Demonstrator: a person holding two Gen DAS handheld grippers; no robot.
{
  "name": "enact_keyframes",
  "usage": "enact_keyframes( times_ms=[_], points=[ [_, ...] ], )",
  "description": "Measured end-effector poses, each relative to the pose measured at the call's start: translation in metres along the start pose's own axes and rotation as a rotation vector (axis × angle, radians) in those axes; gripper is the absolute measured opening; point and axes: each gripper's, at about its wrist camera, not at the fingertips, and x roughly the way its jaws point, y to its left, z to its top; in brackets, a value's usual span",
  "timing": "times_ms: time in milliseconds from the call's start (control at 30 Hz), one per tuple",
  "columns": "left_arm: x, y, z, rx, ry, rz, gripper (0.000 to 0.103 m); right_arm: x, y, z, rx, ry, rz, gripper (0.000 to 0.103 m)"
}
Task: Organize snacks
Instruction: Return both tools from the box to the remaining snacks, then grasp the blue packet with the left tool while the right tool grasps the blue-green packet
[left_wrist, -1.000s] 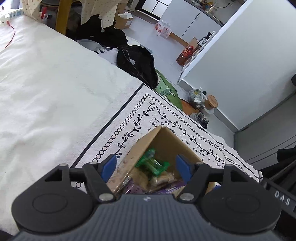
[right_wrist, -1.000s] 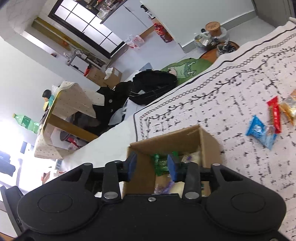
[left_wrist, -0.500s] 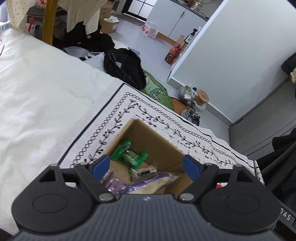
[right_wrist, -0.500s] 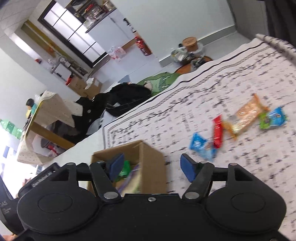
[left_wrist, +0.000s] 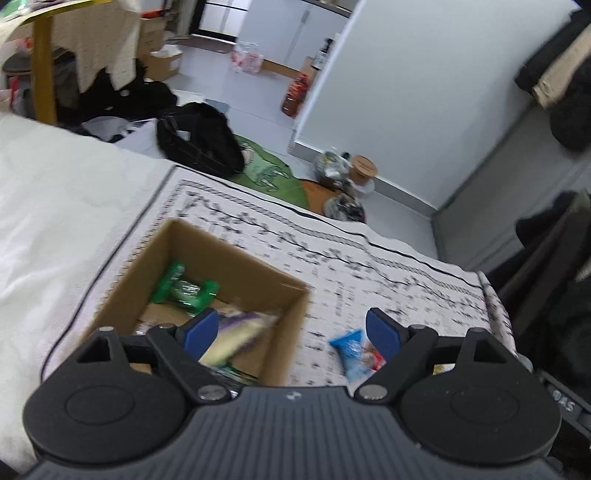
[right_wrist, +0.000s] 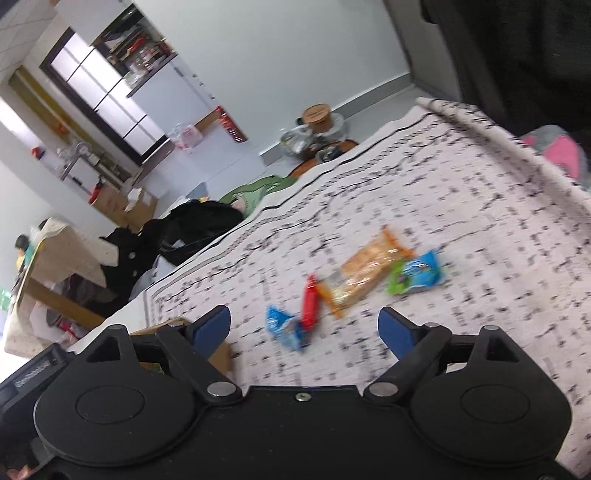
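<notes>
With both grippers empty, left gripper (left_wrist: 291, 330) and right gripper (right_wrist: 304, 326) fingers spread; aimed right of cardboard box (left_wrist: 236, 258) toward blue packet (right_wrist: 286, 328), likely next pick.

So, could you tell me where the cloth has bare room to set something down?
Free: the cloth between the box and its far edge, and right of the green-blue packet. Crowded: the snack row from the blue packet to there.

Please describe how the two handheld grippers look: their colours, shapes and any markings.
Both the left gripper and the right gripper are black plastic with two round discs, silver pivot screws and blue-padded fingers. The left body is ribbed grey.
</notes>
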Motion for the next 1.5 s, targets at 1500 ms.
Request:
enact_keyframes(
  times_ms=[1500],
  points=[
    [0.150,-0.087,-0.043,0.139,0.133,0.113,0.059,0.098,-0.088,0.017,-0.094,0.008,-0.108,0.068]
  ],
)
